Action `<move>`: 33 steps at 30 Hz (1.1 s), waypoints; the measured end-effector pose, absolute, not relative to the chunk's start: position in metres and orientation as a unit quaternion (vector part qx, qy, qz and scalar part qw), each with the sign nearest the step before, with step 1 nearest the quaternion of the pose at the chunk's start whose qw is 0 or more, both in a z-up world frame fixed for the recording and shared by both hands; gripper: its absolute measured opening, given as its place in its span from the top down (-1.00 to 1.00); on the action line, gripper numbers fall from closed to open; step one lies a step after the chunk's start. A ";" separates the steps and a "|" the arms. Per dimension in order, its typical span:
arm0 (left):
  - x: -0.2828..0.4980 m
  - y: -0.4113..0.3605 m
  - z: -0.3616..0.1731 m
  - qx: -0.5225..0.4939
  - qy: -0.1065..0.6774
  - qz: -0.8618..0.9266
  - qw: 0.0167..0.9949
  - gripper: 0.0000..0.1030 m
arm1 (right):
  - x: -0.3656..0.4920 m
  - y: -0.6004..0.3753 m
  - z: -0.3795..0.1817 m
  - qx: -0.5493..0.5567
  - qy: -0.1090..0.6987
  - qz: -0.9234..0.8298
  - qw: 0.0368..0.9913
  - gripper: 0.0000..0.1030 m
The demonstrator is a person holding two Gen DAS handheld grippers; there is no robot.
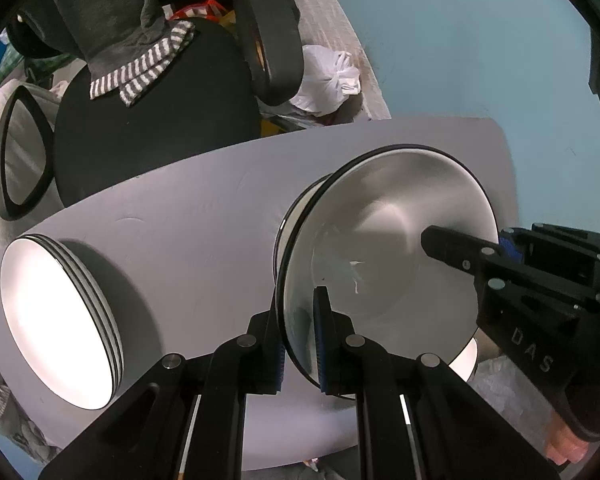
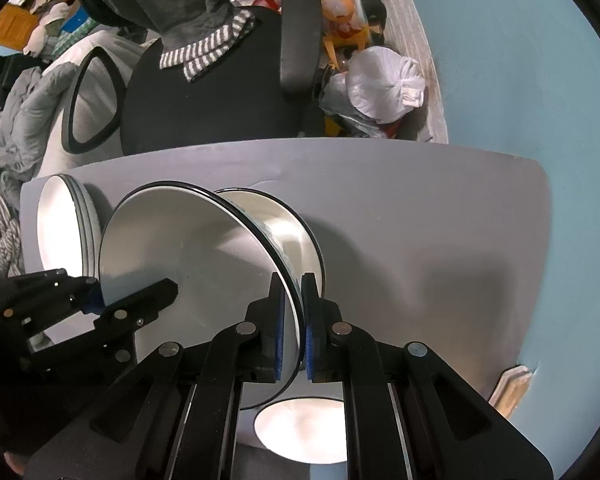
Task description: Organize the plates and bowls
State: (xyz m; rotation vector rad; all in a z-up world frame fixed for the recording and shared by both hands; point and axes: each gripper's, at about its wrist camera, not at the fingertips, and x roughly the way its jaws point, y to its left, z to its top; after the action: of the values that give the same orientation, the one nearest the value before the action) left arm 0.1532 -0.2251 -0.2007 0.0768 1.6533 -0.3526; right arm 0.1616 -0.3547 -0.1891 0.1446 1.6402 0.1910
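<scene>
White with a thin black rim, the plate (image 1: pixel 384 248) is held in the air above the grey table (image 1: pixel 204 216) by both grippers at once. The left gripper (image 1: pixel 300 344) has its jaws narrow on the near edge of the plate, one blue pad on each face. The right gripper (image 2: pixel 291 328) pinches the opposite edge in the same way.

I judge that the step in hand is carrying this plate to the stack of plates (image 1: pixel 60 332), which rests at the left end of the table, well apart from the held one. Just behind the held plate stands a white bowl (image 2: pixel 288 232) on the table. The next move probably asks for a level transfer to the left, with both grips equal, so the plate does not tilt or slip.

Only the right wrist view shows a second white dish (image 2: pixel 300 432) low at the near edge of the table. It also shows the bowl's inside, whereas the left wrist view shows only a thin part of it.
</scene>
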 end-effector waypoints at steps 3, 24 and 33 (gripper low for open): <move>0.154 -0.224 -0.204 0.036 0.734 -0.152 0.661 0.78 | 0.163 -0.353 -0.193 0.061 0.732 0.087 0.673 0.84; 0.158 -0.224 -0.209 0.067 0.731 -0.146 0.663 0.53 | 0.166 -0.357 -0.198 0.036 0.738 0.067 0.671 0.78; 0.144 -0.215 -0.189 0.076 0.708 -0.154 0.685 0.20 | 0.155 -0.354 -0.188 0.016 0.725 0.054 0.686 0.38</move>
State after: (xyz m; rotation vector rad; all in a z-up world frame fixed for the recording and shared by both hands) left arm 0.1439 -0.2149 -0.1886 0.1714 1.5875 -0.3454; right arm 0.1545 -0.3539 -0.1879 0.0360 1.6248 0.1214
